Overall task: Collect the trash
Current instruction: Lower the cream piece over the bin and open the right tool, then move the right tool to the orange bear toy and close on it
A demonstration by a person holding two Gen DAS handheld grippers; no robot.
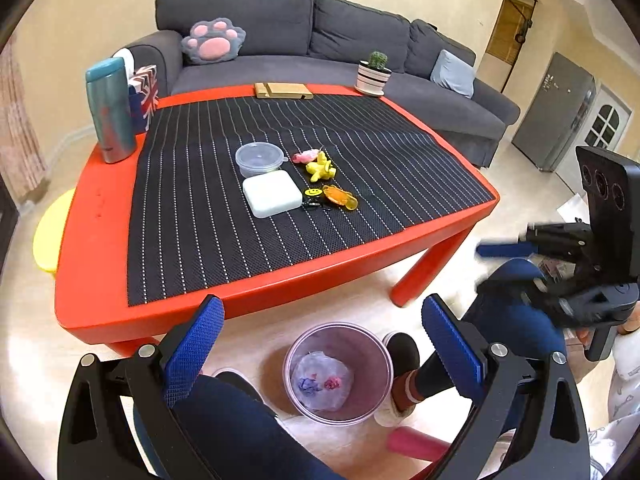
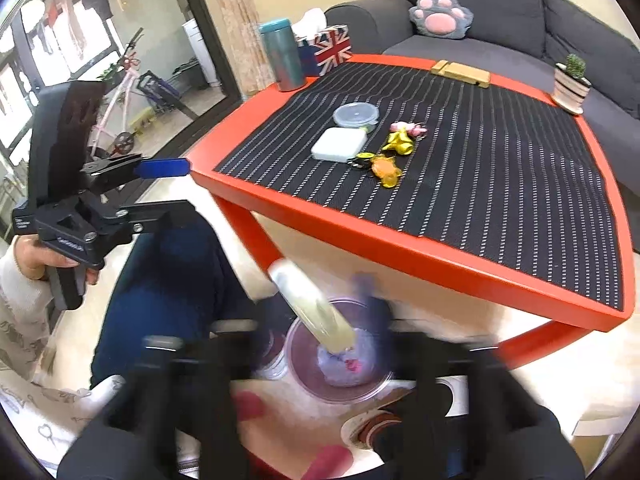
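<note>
Grey sofa (image 1: 304,32) cushions are filling the background behind a red bench (image 1: 92,240) that is carrying a black striped mat (image 1: 360,208). On the mat a white box (image 1: 272,194) is lying beside a round lidded tub (image 1: 260,158), with small yellow, pink and orange toys (image 1: 320,168) just to the side. A teal flask (image 1: 110,110) is standing at the far corner.

On the floor by the bench, between the person's feet, a clear bin (image 1: 338,372) is holding crumpled wrappers (image 1: 320,380). In the right wrist view a pale tube (image 2: 312,304) is slanting over the bin's mouth (image 2: 340,360), blurred, with its lower end inside the rim.

The left gripper (image 1: 324,348) is hovering above the bin with its blue fingers (image 1: 196,340) standing wide apart and nothing between them. The right gripper (image 2: 312,344) is smeared by blur; its fingers are standing spread apart, not pressing on the tube.
</note>
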